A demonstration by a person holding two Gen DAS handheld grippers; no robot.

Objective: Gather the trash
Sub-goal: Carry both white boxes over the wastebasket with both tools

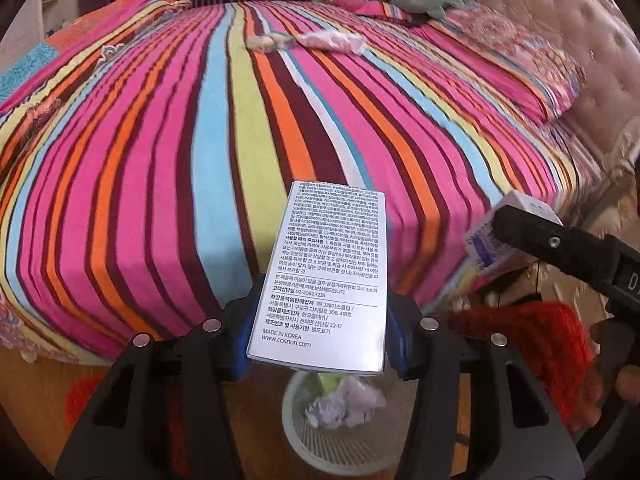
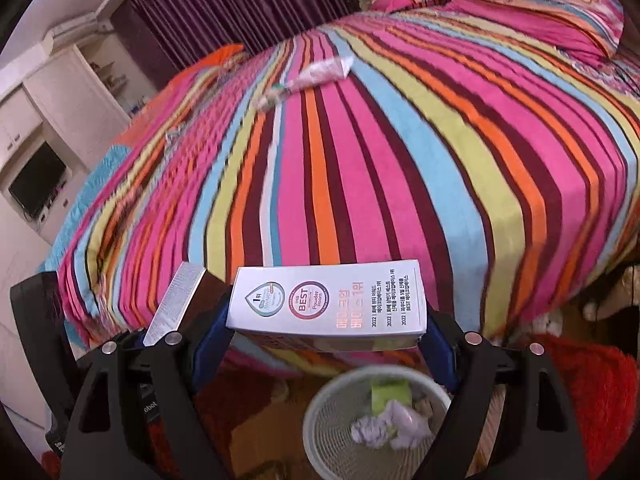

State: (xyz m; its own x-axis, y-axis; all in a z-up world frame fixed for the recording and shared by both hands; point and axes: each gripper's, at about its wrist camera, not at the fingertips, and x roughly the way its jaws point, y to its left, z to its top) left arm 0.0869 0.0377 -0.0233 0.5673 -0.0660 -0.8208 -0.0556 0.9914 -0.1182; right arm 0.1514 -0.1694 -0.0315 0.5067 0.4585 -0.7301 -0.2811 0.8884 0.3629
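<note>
Both grippers are loaded right now. The left gripper (image 1: 320, 340) is clamped on a slim grey cosmetics carton (image 1: 326, 276), pinched across its narrow width near the bottom end. The right gripper (image 2: 328, 332) is clamped on a wider white cosmetics box (image 2: 326, 300), held across its long side. The white mesh wastebasket (image 2: 320, 412) sits just below both, already holding crumpled paper.

These look like empty cardboard: light, stiffish, easy to crush, slightly glossy, so a flat-face pinch seems fine. A pink tube (image 1: 334, 42) lies far up the striped bed (image 1: 168, 160); I'd guess it's squishy, best grabbed mid-body.
</note>
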